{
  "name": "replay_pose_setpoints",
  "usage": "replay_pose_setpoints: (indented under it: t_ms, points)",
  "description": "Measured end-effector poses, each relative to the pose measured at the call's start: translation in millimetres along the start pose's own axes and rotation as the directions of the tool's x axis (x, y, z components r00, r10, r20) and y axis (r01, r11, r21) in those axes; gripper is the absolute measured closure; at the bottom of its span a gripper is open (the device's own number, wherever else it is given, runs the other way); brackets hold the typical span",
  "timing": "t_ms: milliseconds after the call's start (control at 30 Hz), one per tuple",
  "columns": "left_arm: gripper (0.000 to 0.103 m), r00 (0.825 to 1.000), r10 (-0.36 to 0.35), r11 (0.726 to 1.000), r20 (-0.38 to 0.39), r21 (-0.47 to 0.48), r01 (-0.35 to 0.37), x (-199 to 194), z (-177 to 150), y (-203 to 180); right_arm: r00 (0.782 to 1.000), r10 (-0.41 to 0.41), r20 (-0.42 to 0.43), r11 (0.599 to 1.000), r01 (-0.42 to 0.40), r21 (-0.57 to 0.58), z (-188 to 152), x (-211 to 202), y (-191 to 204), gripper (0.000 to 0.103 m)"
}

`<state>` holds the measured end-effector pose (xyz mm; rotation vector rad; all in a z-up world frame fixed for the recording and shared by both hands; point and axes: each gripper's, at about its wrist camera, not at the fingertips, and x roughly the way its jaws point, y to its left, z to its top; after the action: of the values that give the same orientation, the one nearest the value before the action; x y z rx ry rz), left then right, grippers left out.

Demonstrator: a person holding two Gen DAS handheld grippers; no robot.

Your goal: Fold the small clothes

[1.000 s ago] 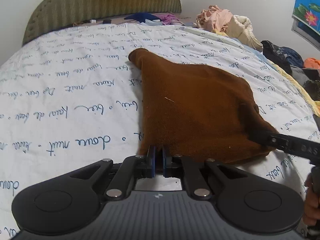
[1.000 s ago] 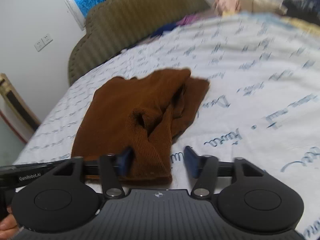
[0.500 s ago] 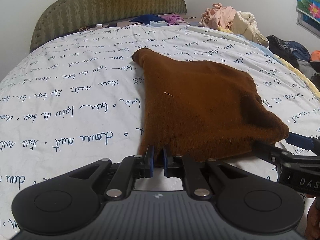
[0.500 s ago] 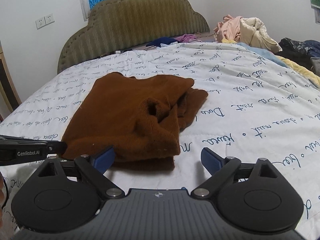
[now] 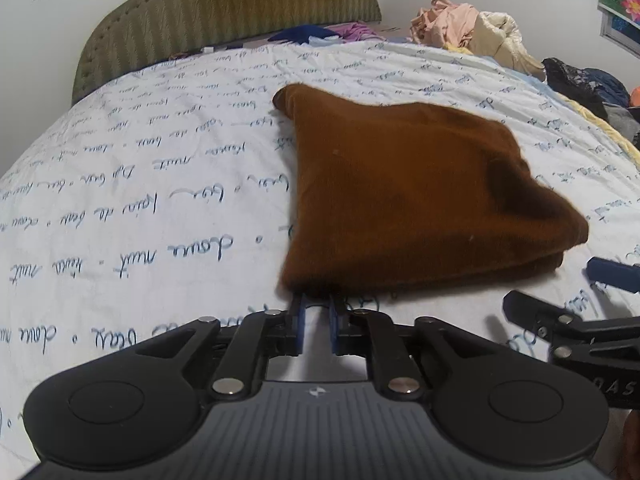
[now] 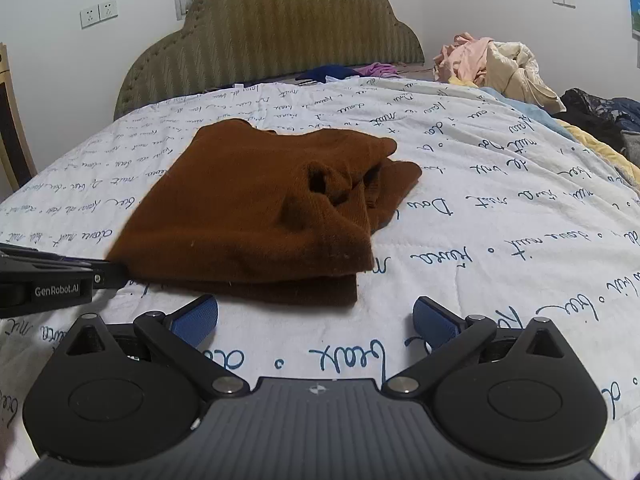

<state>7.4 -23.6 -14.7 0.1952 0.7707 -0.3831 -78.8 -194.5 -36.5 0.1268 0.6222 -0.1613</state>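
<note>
On the bed (image 5: 120,208), which is covered by a white sheet printed with blue handwriting, the left gripper (image 5: 317,307) sits at the near left corner of the folded brown garment (image 5: 400,200). Its blue jaws stand close together with a narrow gap, their tips at the cloth's hem; whether they pinch it cannot be told. The garment lies in the middle of the bed, doubled over, with a bunched opening toward its right side. The right gripper (image 6: 316,316) rests just short of the garment's near edge, jaws spread wide apart and holding nothing. A pile of clothes (image 6: 496,64) lies at the far right.
</note>
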Motion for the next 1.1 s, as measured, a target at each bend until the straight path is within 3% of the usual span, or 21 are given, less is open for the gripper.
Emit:
replay_pose_setpoints:
  t_ms: [100,167,200,267,633,867,1100]
  points:
    - [0.066,0.998,0.053,0.999,0.036,0.007,-0.053,-2,-9,-1,1.0,-0.006,-0.003,1.0,0.006,-0.006,-2,0,0,0.0]
    - [0.018,0.991,0.108,0.994,0.078,0.012,-0.109,-6,-14,-3,1.0,-0.02,-0.008,1.0,0.02,-0.016,-4,2,1,0.0]
    - [0.012,0.986,0.126,0.992,0.107,0.006,-0.127,-8,-17,-3,1.0,-0.025,-0.011,0.999,0.025,-0.019,-5,3,0,0.0]
    - [0.011,0.979,0.148,0.989,0.144,-0.01,-0.148,-11,-21,-3,0.999,-0.032,-0.021,0.999,0.031,-0.024,-8,6,1,0.0]
    - [0.01,0.971,0.197,0.98,0.136,-0.029,-0.194,-8,-32,1,0.998,-0.056,-0.026,0.998,0.055,-0.044,-12,9,5,0.0]
    - [0.003,0.966,0.221,0.975,0.138,-0.046,-0.216,-12,-37,7,0.998,-0.057,-0.019,0.998,0.056,-0.04,-14,8,5,0.0]
    - [0.0,0.978,0.188,0.979,0.09,-0.1,-0.178,-5,-37,18,0.998,-0.053,-0.022,0.998,0.052,-0.033,-14,10,3,0.0]
